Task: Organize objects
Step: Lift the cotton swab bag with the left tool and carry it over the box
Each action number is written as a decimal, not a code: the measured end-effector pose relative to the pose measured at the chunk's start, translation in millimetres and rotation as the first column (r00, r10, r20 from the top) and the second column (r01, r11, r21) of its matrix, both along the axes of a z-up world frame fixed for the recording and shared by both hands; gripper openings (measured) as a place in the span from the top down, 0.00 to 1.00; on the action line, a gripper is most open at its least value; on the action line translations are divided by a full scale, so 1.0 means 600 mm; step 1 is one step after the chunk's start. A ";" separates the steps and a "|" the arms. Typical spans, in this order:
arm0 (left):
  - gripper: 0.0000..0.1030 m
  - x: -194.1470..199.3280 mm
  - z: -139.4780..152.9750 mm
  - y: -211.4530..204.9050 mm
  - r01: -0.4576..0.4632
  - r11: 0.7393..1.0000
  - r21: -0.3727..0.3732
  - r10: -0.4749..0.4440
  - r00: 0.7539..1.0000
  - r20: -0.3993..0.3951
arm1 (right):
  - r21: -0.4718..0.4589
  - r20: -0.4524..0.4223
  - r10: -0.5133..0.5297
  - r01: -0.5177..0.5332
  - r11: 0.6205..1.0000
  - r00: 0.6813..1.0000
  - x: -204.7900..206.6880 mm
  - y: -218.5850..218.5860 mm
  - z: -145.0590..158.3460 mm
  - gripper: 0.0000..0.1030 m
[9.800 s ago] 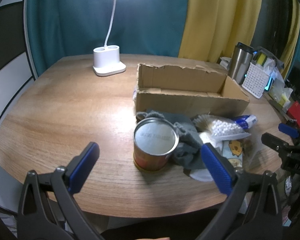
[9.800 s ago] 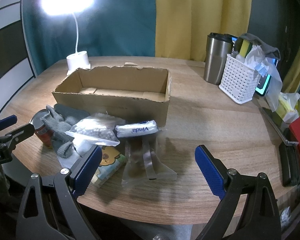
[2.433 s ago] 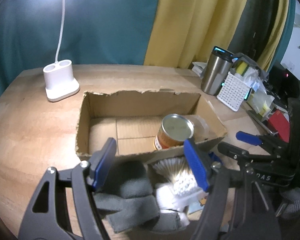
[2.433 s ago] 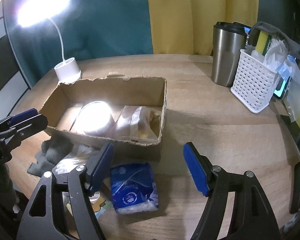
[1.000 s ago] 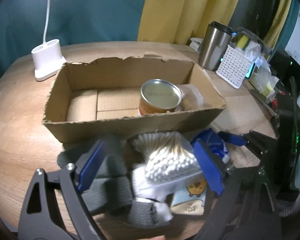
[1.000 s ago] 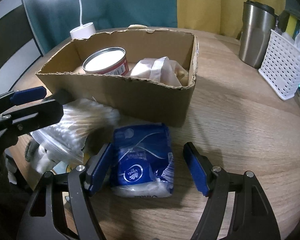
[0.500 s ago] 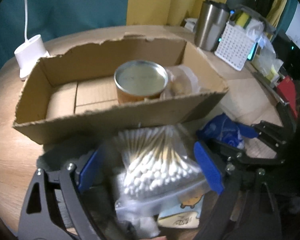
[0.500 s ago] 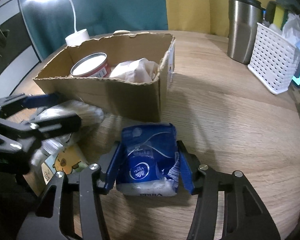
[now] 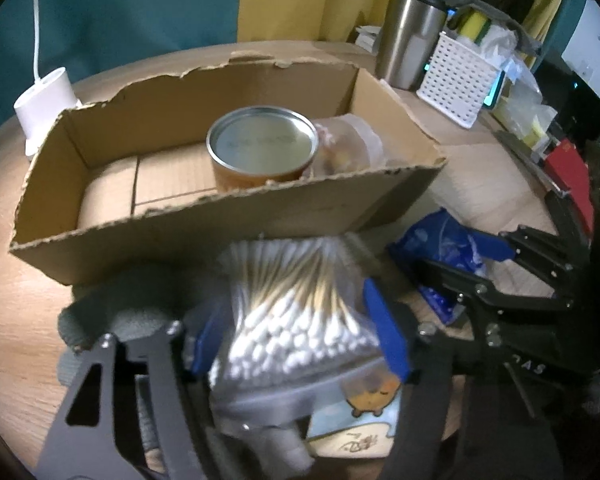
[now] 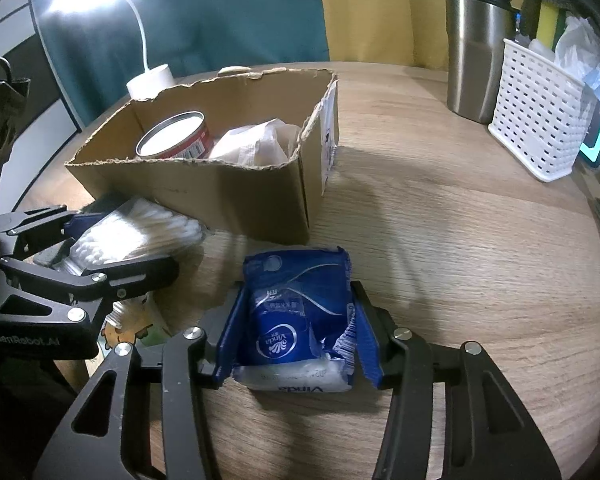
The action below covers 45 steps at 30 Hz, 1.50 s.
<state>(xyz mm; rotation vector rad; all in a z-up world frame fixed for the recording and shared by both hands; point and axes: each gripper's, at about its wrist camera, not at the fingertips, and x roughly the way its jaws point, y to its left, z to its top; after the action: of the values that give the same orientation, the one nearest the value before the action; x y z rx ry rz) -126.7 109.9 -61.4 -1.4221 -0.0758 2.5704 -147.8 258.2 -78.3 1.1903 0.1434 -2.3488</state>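
An open cardboard box (image 9: 228,216) (image 10: 236,192) holds a tin can (image 9: 262,150) (image 10: 176,136) and a clear plastic bag (image 9: 348,148) (image 10: 256,144). My left gripper (image 9: 300,328) (image 10: 112,240) is shut on a clear bag of cotton swabs (image 9: 296,312) (image 10: 132,232) in front of the box. My right gripper (image 10: 296,336) (image 9: 452,256) is shut on a blue Vinda tissue pack (image 10: 296,320) (image 9: 436,240) lying on the table right of the swabs.
Grey socks (image 9: 112,312) and a cartoon-print packet (image 9: 364,408) lie under the swabs. A white lamp base (image 9: 44,92), a steel tumbler (image 10: 476,48) and a white basket (image 10: 540,120) stand behind and right of the box.
My left gripper has closed in on the cotton swab bag. My right gripper has closed onto the blue tissue pack. The can and plastic bag went into the box earlier.
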 end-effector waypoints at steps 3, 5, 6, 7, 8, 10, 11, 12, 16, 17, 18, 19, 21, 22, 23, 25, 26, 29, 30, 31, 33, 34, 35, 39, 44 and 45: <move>0.42 0.005 0.006 -0.004 0.001 1.000 0.012 -0.001 1.000 -0.013 | 0.007 -0.003 -0.004 0.004 1.000 1.000 -0.001 -0.002 0.003 0.52; 0.43 0.011 0.012 -0.007 0.006 1.000 0.017 -0.005 1.000 -0.025 | 0.009 -0.009 -0.003 0.003 1.000 1.000 0.003 -0.004 0.007 0.52; 0.43 0.013 0.016 -0.009 0.006 1.000 0.022 -0.005 0.999 -0.032 | 0.010 -0.011 -0.003 0.004 1.000 1.000 0.003 -0.004 0.009 0.52; 0.43 0.016 0.021 -0.011 0.009 1.000 0.022 -0.008 0.999 -0.042 | 0.010 -0.013 -0.004 0.004 1.000 1.000 0.004 -0.004 0.012 0.52; 0.43 0.019 0.025 -0.013 0.012 1.000 0.020 -0.011 0.998 -0.055 | 0.012 -0.017 -0.005 0.006 1.000 1.000 0.005 -0.004 0.015 0.53; 0.43 0.025 0.030 -0.018 0.013 1.000 0.024 -0.011 0.998 -0.069 | 0.016 -0.025 -0.004 0.005 1.000 1.000 0.008 -0.004 0.020 0.53; 0.43 0.026 0.032 -0.019 0.014 1.000 0.028 -0.012 0.997 -0.074 | 0.020 -0.028 -0.005 0.006 1.000 1.000 0.009 -0.004 0.023 0.53; 0.43 0.030 0.035 -0.021 0.015 0.999 0.031 -0.013 0.996 -0.083 | 0.024 -0.031 -0.006 0.007 1.000 1.000 0.010 -0.004 0.025 0.53; 0.43 0.041 0.049 -0.031 0.027 0.998 0.058 -0.021 0.994 -0.108 | 0.030 -0.038 0.003 -0.002 1.000 0.999 0.014 -0.007 0.036 0.53; 0.43 0.043 0.051 -0.033 0.027 0.998 0.059 -0.020 0.993 -0.115 | 0.030 -0.041 0.004 -0.003 1.000 0.999 0.015 -0.009 0.040 0.53; 0.43 0.046 0.056 -0.036 0.027 0.998 0.063 -0.019 0.992 -0.122 | 0.029 -0.044 0.006 -0.005 1.000 0.999 0.017 -0.010 0.043 0.53; 0.43 0.049 0.062 -0.040 0.029 0.997 0.068 -0.020 0.991 -0.131 | 0.027 -0.045 0.007 -0.006 1.000 0.999 0.018 -0.012 0.046 0.53; 0.43 0.053 0.071 -0.046 0.028 0.997 0.067 -0.018 0.989 -0.147 | 0.024 -0.053 0.010 -0.008 1.000 0.999 0.021 -0.017 0.055 0.53; 0.43 0.055 0.077 -0.050 0.027 0.997 0.066 -0.016 0.987 -0.159 | 0.023 -0.057 0.011 -0.010 1.000 0.998 0.022 -0.020 0.059 0.53; 0.43 0.057 0.081 -0.053 0.025 0.997 0.067 -0.014 0.986 -0.167 | 0.025 -0.063 0.011 -0.009 1.000 0.998 0.024 -0.023 0.063 0.53; 0.43 0.060 0.091 -0.061 0.020 0.998 0.067 -0.007 0.983 -0.186 | 0.027 -0.073 0.017 -0.015 1.000 0.997 0.026 -0.032 0.071 0.53; 0.43 0.062 0.093 -0.064 0.018 0.998 0.067 -0.005 0.982 -0.191 | 0.027 -0.076 0.020 -0.018 0.999 0.997 0.027 -0.034 0.074 0.53; 0.43 0.066 0.101 -0.074 0.012 0.998 0.068 0.003 0.978 -0.209 | 0.029 -0.085 0.024 -0.022 0.999 0.996 0.029 -0.044 0.083 0.53; 0.43 0.068 0.104 -0.078 0.010 0.997 0.070 0.005 0.977 -0.214 | 0.029 -0.087 0.023 -0.021 0.999 0.996 0.030 -0.048 0.085 0.53; 0.43 0.068 0.107 -0.082 0.007 0.997 0.071 0.009 0.976 -0.218 | 0.029 -0.089 0.025 -0.022 0.999 0.996 0.030 -0.050 0.088 0.53; 0.43 0.069 0.109 -0.088 0.002 0.997 0.073 0.014 0.974 -0.225 | 0.029 -0.095 0.027 -0.024 0.999 0.995 0.030 -0.056 0.093 0.53; 0.43 0.069 0.112 -0.092 -0.001 0.997 0.073 0.018 0.973 -0.229 | 0.029 -0.098 0.028 -0.026 0.999 0.995 0.031 -0.057 0.096 0.53; 0.43 0.070 0.113 -0.094 -0.003 0.997 0.073 0.020 0.972 -0.232 | 0.029 -0.100 0.029 -0.027 0.999 0.995 0.031 -0.060 0.098 0.53; 0.43 0.072 0.117 -0.104 -0.016 0.997 0.070 0.033 0.969 -0.246 | 0.027 -0.108 0.032 -0.029 0.999 0.994 0.031 -0.070 0.106 0.53; 0.43 0.069 0.123 -0.116 -0.033 0.997 0.069 0.050 0.965 -0.259 | 0.027 -0.117 0.036 -0.033 0.999 0.992 0.028 -0.079 0.113 0.53; 0.43 0.069 0.124 -0.117 -0.035 0.997 0.068 0.052 0.964 -0.261 | 0.027 -0.119 0.035 -0.033 0.999 0.992 0.027 -0.080 0.114 0.53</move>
<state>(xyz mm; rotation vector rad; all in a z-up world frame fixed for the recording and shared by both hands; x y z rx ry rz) -85.4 39.4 13.0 -1.0578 -0.1474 2.7412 -131.5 210.5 -9.8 1.0506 0.2321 -2.3947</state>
